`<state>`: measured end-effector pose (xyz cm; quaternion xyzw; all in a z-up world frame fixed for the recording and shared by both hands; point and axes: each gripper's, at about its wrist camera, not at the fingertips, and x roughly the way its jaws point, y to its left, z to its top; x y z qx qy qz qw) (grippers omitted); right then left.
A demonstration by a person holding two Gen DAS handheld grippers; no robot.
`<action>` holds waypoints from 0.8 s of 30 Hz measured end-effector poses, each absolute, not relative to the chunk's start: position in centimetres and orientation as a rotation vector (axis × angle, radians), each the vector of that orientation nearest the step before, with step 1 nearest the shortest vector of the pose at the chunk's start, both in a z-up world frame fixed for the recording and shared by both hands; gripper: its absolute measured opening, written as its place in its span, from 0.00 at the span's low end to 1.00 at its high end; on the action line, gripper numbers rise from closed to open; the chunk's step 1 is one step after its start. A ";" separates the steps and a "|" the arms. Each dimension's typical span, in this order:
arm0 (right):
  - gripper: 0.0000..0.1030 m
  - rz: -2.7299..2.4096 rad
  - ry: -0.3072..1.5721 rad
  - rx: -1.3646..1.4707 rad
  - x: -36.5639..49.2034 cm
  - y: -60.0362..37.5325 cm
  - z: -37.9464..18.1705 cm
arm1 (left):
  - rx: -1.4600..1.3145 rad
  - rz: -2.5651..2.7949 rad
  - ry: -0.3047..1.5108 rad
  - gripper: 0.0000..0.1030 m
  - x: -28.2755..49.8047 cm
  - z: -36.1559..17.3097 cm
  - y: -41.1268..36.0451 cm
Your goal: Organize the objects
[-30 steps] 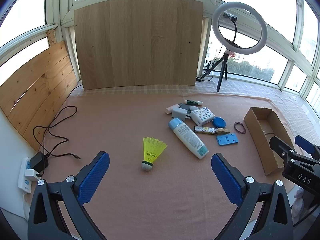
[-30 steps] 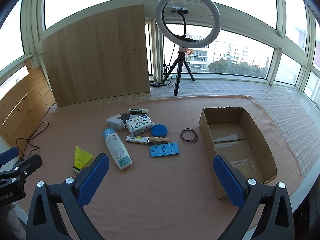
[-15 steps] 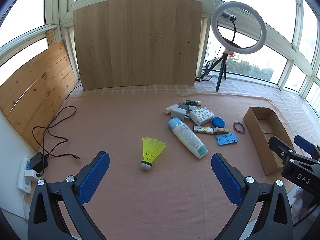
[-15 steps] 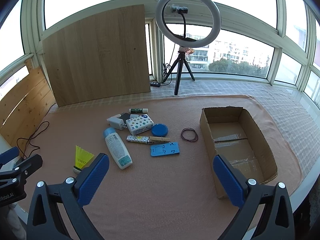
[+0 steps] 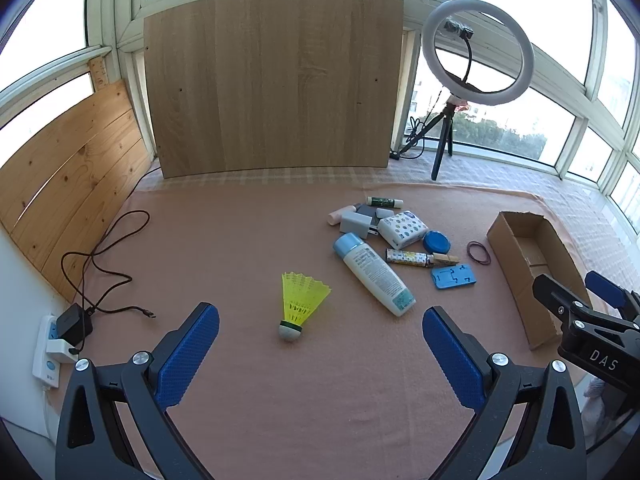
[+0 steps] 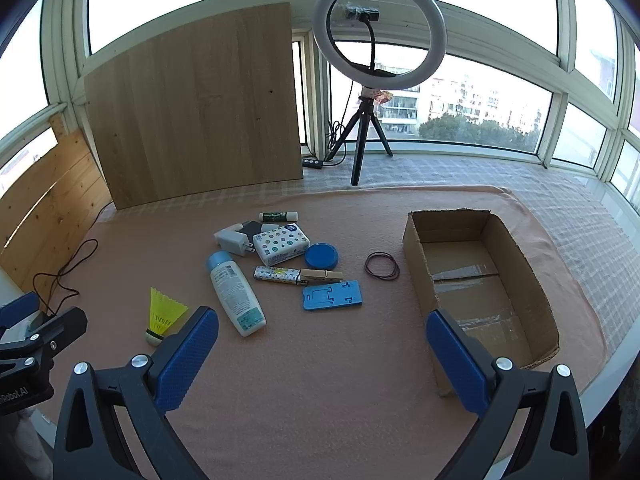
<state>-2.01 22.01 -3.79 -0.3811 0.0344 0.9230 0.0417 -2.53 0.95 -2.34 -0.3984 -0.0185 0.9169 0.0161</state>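
Observation:
A yellow shuttlecock [image 5: 301,307] [image 6: 163,316] lies just ahead of my open, empty left gripper [image 5: 320,340]. Beyond it lie a white bottle [image 5: 374,273] [image 6: 236,293], a dotted tissue pack [image 6: 281,243], a blue lid [image 6: 321,255], a patterned tube with a clothespin [image 6: 298,274], a blue phone stand [image 6: 332,295], a charger [image 6: 232,240], a glue stick [image 6: 279,215] and a rubber band [image 6: 382,265]. An open cardboard box [image 6: 528,280] [image 5: 516,256] stands at the right. My right gripper [image 6: 322,344] is open and empty, above the cloth between bottle and box.
A ring light on a tripod [image 6: 378,32] and a wooden board [image 5: 272,80] stand at the back. A black cable [image 5: 104,256] and a power strip [image 5: 52,348] lie at the left by wooden planks. The pink cloth [image 5: 320,400] ends near the right edge.
Both views have shifted only very slightly; nothing was taken hold of or moved.

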 end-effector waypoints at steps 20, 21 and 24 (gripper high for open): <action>1.00 2.830 0.116 -1.240 -3.5 21.9 -5.0 | -1.277 2.806 -0.105 1.00 -4.5 -4.5 1.0; 1.00 2.836 0.127 -1.254 -3.7 22.0 -5.2 | -1.279 2.804 -0.107 1.00 -4.7 -4.6 1.0; 1.00 2.848 0.173 -1.295 -4.2 22.1 -5.7 | -1.290 2.793 -0.100 1.00 -5.4 -5.2 1.2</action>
